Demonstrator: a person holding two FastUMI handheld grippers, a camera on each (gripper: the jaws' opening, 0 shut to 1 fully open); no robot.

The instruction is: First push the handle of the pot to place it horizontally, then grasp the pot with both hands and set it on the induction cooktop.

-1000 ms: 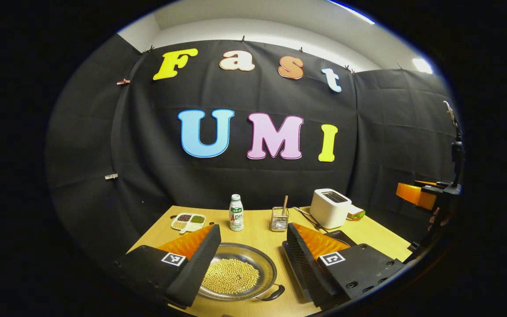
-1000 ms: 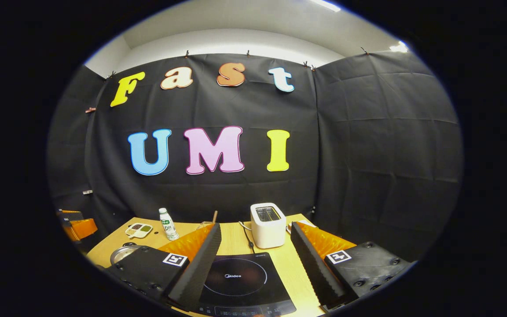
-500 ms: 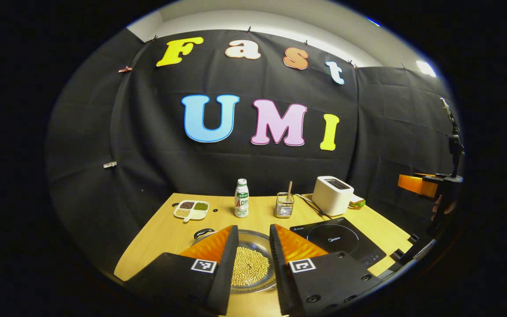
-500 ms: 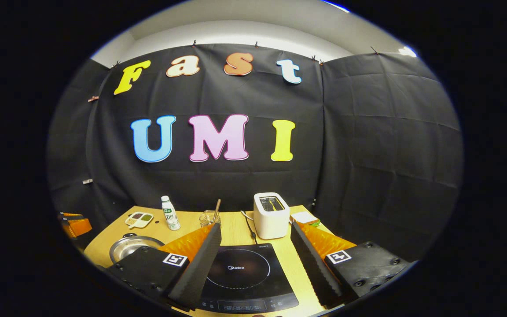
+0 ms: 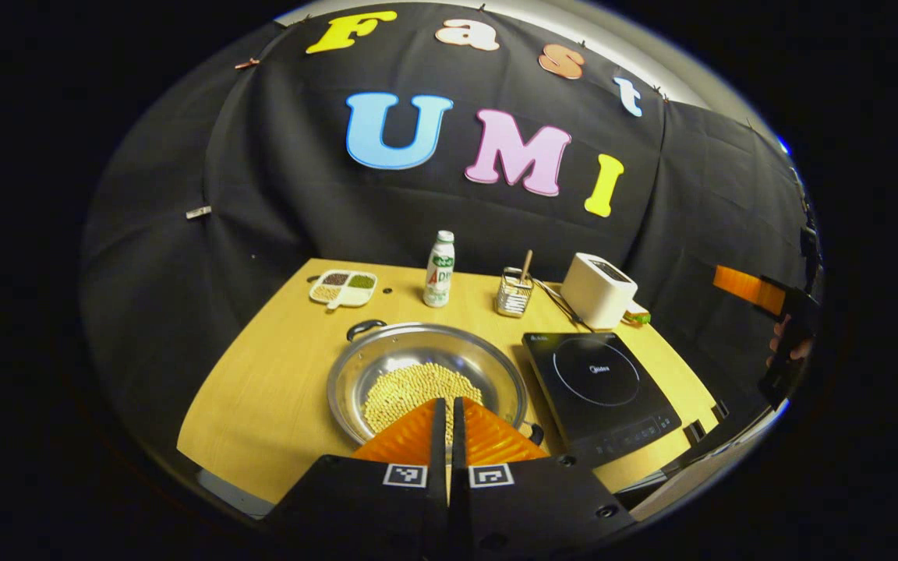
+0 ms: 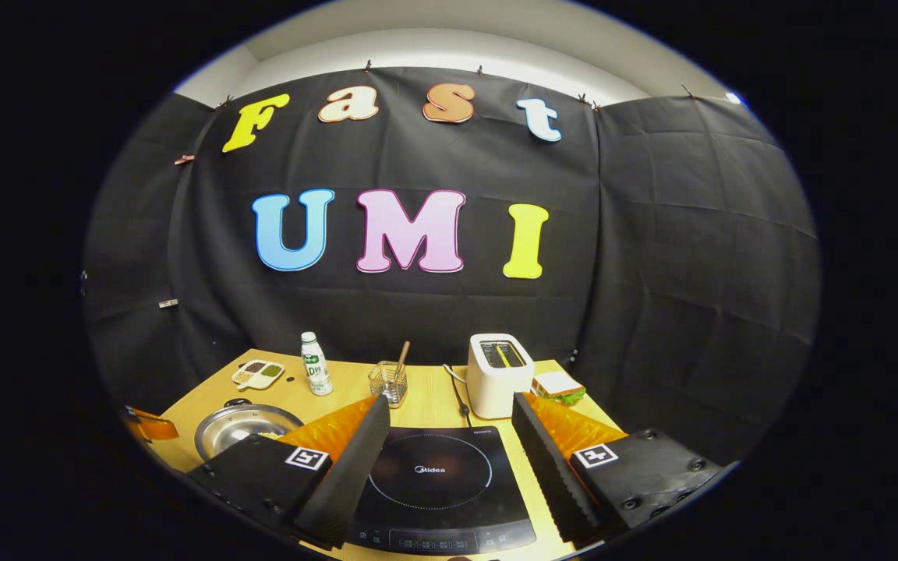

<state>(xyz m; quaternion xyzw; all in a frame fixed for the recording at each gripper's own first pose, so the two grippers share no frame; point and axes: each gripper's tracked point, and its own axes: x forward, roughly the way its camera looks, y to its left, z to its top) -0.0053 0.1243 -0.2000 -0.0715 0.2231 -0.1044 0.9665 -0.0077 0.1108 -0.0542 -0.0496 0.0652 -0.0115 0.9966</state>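
Currently the pot point(image 5: 426, 382) sits at lower centre of the left gripper view, on the wooden table point(image 5: 277, 382), holding a heap of pale beans point(image 5: 418, 387). One black loop handle point(image 5: 365, 328) shows at the pot's upper-left rim and another point(image 5: 533, 431) at its lower-right rim, so the handles lie on a diagonal in this frame; judged against the task, the turning push is not yet done. The cooktop point(image 5: 601, 386) lies just beside the pot, to its right, with nothing on it.

The left gripper point(image 5: 449, 413) hangs above the pot's near rim with its two orange fingers closed together and nothing between them. That closed wedge looks suited to nudging a handle rather than gripping, which fits the first step.

The right gripper point(image 6: 449, 444) is spread wide over the cooktop point(image 6: 433, 483), empty; it appears to be waiting for the two-handed lift.

The left gripper view gives the beans and both handles. The right gripper view has the pot point(image 6: 242, 427) small at lower left, partly behind its own finger, but gives the cooktop's ring and the toaster point(image 6: 500, 374) slots more squarely.

Farther back stand a bottle point(image 5: 439, 269), a wire holder point(image 5: 515, 290) and a divided dish point(image 5: 342, 287), all well apart from the pot.
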